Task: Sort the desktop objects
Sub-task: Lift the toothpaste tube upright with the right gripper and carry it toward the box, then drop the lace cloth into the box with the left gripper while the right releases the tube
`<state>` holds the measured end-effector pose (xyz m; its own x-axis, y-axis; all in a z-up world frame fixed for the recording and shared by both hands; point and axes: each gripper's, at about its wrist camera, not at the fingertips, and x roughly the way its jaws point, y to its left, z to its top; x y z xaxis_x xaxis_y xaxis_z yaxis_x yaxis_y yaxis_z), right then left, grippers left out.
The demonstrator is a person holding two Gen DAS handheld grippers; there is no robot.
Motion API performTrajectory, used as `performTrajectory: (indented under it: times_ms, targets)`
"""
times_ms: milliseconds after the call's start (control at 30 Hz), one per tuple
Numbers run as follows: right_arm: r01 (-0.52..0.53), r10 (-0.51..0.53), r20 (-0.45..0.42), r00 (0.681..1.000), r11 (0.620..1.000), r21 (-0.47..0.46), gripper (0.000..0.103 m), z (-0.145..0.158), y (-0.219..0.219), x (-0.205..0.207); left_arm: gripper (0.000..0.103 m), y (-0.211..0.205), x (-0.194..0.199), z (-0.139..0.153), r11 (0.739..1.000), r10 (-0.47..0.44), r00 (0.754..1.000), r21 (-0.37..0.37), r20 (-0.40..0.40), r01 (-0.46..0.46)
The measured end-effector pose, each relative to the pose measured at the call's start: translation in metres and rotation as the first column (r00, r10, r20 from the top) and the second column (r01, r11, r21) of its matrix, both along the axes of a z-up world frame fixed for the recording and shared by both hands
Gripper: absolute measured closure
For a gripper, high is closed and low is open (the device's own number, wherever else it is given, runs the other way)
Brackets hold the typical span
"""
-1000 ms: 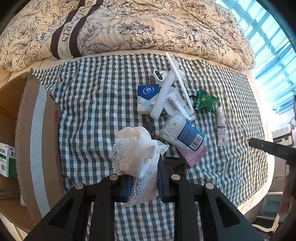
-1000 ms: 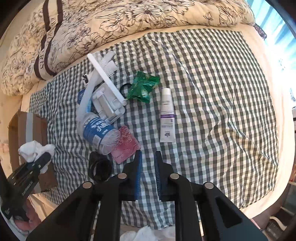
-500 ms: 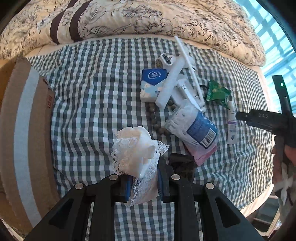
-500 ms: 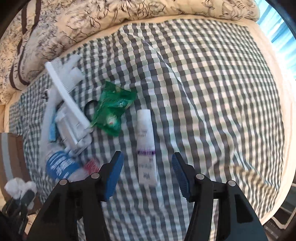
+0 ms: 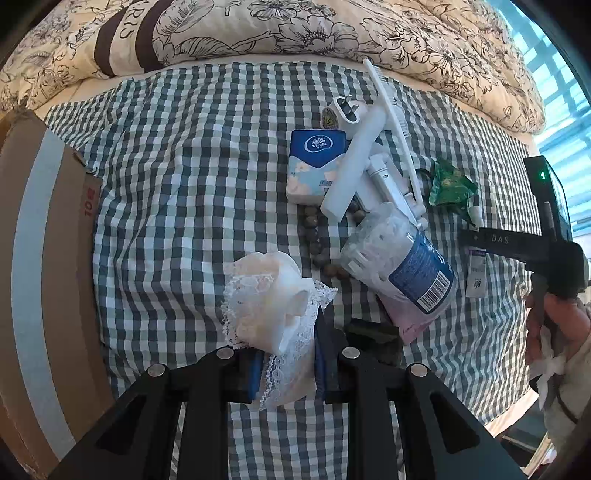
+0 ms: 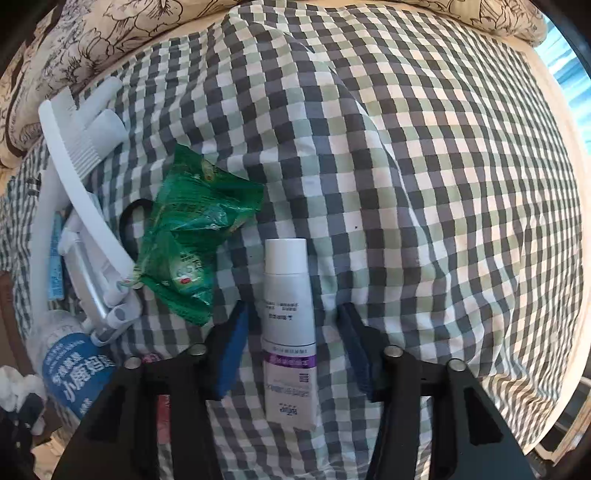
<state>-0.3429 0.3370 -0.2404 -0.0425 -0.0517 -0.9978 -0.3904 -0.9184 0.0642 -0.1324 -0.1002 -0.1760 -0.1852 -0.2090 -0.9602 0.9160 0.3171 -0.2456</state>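
Observation:
My left gripper (image 5: pixel 284 350) is shut on a white lace cloth bundle (image 5: pixel 269 295) and holds it above the checked cloth (image 5: pixel 184 184). My right gripper (image 6: pixel 291 325) is open, low over the cloth, with a white and purple tube (image 6: pixel 290 325) lying between its fingers. A green packet (image 6: pixel 188 236) lies just left of the tube. The pile in the left wrist view holds a tissue pack (image 5: pixel 316 166), a white comb (image 5: pixel 391 122), a blue-labelled clear container (image 5: pixel 399 262) and brown beads (image 5: pixel 314 236).
A cardboard box (image 5: pixel 48 258) stands at the left. A floral duvet (image 5: pixel 295 29) lies along the back edge. A black object (image 5: pixel 373 338) and a pink packet (image 5: pixel 410 325) lie near the left gripper. A white plug (image 5: pixel 347 110) sits at the pile's top.
My right gripper has opened, moved forward and down, and now straddles the tube. My left gripper has kept hold of the lace bundle and drifted slightly toward the pile.

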Motion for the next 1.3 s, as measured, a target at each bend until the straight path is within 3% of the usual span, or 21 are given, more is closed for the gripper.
performTrajectory:
  times_ms: [67,100,367,533,767,967,1200,1300]
  targets:
    - [-0.011,0.011,-0.008,1.000,1.000,0.015,0.075,0.003,0.000,0.003,0.081,0.000,-0.001,0.000,1.000,-0.001,1.000,-0.001,0.001,0.001]
    - [-0.019,0.019,-0.009,1.000,1.000,0.019,0.077,0.006,0.000,0.005,0.081,0.000,-0.002,0.000,1.000,-0.001,1.000,-0.001,0.000,0.001]
    - [0.026,-0.026,-0.068,0.997,1.000,-0.004,0.077,0.050,0.007,0.031,0.081,-0.003,-0.006,0.024,0.999,0.001,1.000,-0.049,0.012,-0.001]
    - [0.016,-0.019,-0.138,0.990,1.000,-0.026,0.077,0.099,-0.003,0.053,0.081,0.003,0.000,0.052,0.994,0.029,0.999,-0.101,0.016,-0.028]
    - [-0.084,0.071,-0.229,0.971,0.995,-0.047,0.077,0.164,-0.064,0.047,0.081,0.031,0.025,0.095,0.979,0.110,0.994,-0.171,-0.006,-0.110]
    - [-0.172,0.144,-0.284,0.948,0.982,-0.075,0.077,0.198,-0.128,0.045,0.081,0.070,0.065,0.128,0.962,0.161,0.987,-0.227,0.021,-0.152]
    - [-0.245,0.199,-0.350,0.915,0.965,-0.092,0.077,0.233,-0.229,0.035,0.081,0.121,0.126,0.132,0.950,0.168,0.986,-0.265,0.002,-0.162]
    - [-0.254,0.201,-0.363,0.910,0.962,-0.103,0.077,0.241,-0.270,0.035,0.081,0.140,0.152,0.129,0.954,0.152,0.988,-0.265,0.033,-0.138]
